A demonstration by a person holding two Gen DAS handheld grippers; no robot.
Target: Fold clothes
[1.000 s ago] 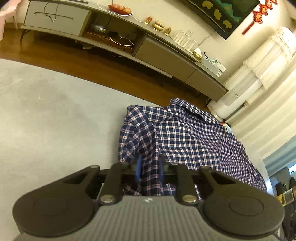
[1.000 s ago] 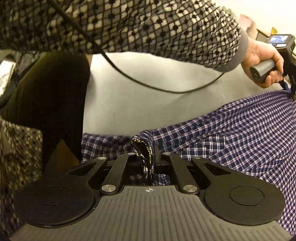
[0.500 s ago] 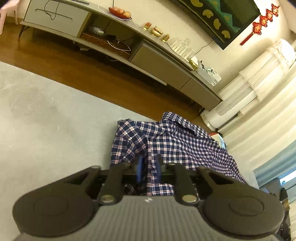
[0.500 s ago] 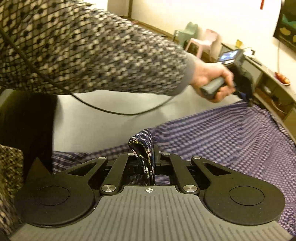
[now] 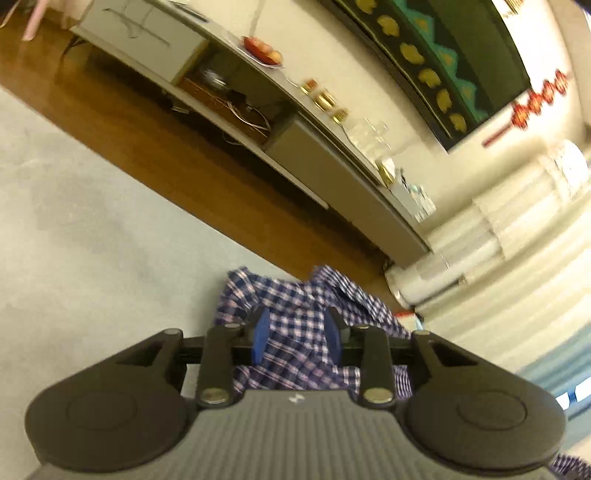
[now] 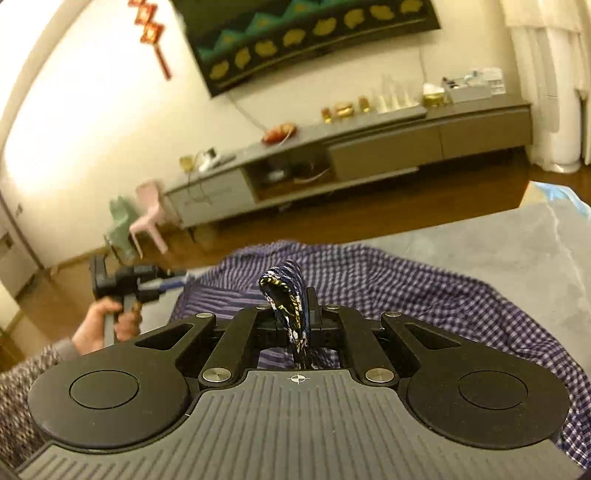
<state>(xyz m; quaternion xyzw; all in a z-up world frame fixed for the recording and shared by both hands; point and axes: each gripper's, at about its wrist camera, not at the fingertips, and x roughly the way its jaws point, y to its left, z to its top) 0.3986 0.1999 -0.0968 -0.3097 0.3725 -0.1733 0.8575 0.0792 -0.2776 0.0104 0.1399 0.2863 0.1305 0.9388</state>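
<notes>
Grey mat [image 5: 92, 240], plaid shirt [image 6: 424, 291], fruit plate [image 6: 279, 133] on cabinet [image 6: 369, 147]

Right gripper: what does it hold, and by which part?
The right gripper is shut on the plaid shirt, pinching a bunched fold at its edge, by the dark trimmed band.

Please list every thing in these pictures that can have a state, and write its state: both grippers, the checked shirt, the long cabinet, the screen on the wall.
left gripper: jaws opening, shirt cloth between the blue pads, no longer pinched.
right gripper: shut on a folded edge of the shirt.
checked shirt: crumpled on the grey mat, not yet folded.
long cabinet: middle compartment open, drawers shut.
wall screen: lit, showing a picture.
</notes>
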